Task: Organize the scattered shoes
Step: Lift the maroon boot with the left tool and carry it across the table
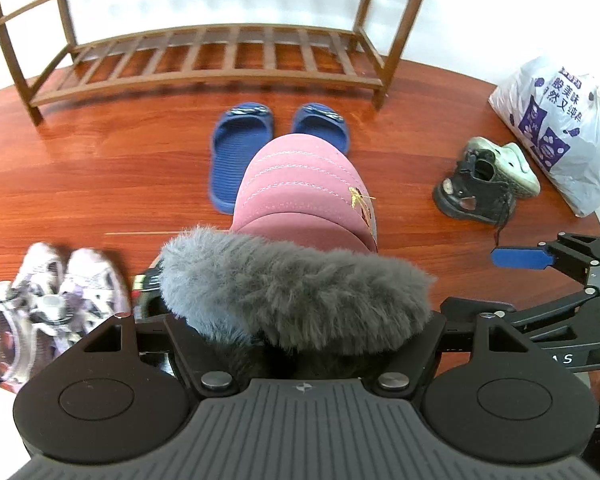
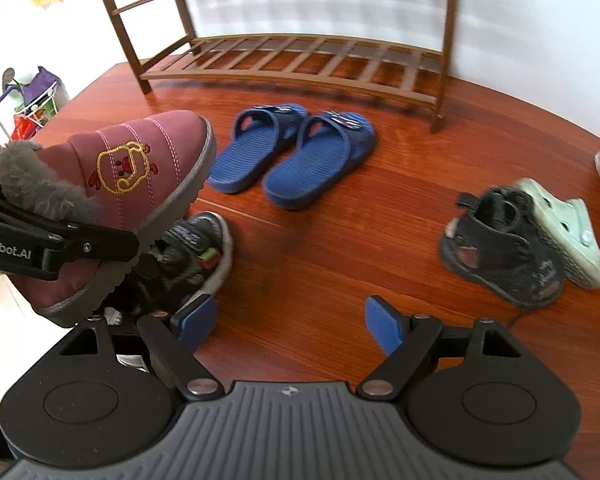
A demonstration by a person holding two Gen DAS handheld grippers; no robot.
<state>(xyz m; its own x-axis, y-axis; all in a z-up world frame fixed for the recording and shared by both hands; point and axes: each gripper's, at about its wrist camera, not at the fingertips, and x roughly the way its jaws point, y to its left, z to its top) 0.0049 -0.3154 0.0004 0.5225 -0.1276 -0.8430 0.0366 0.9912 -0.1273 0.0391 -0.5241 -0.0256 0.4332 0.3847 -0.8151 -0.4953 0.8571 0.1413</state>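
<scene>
the left gripper [image 2: 60, 240] is clamped on a pink fur-lined winter slipper [image 1: 304, 184] at its grey fluffy collar [image 1: 292, 292] and holds it off the floor, toe pointing toward the wooden shoe rack [image 1: 228, 60]; the right gripper [image 2: 292, 324] hangs with its blue pads spread apart and nothing between them. the slipper looks light and padded: the quilted upper and fur would squash under the pads, while the ribbed sole rim seen from the right wrist view looks stiffer, so a hold across the heel that takes in the sole edge would likely be steadier than fur alone, which may slip or let the toe droop. on the glossy reddish wood floor [image 1: 100, 168] lie a pair of blue slides [image 2: 292, 156] side by side before the rack, a black sandal [image 2: 504, 248] touching a mint clog [image 2: 568, 232], a dark sneaker [image 2: 196, 252] under the slipper, and pale lilac sneakers [image 1: 56, 296]. the rack's slatted shelves that show hold no shoes; a white printed plastic bag [image 1: 560, 124] sits by the wall.
</scene>
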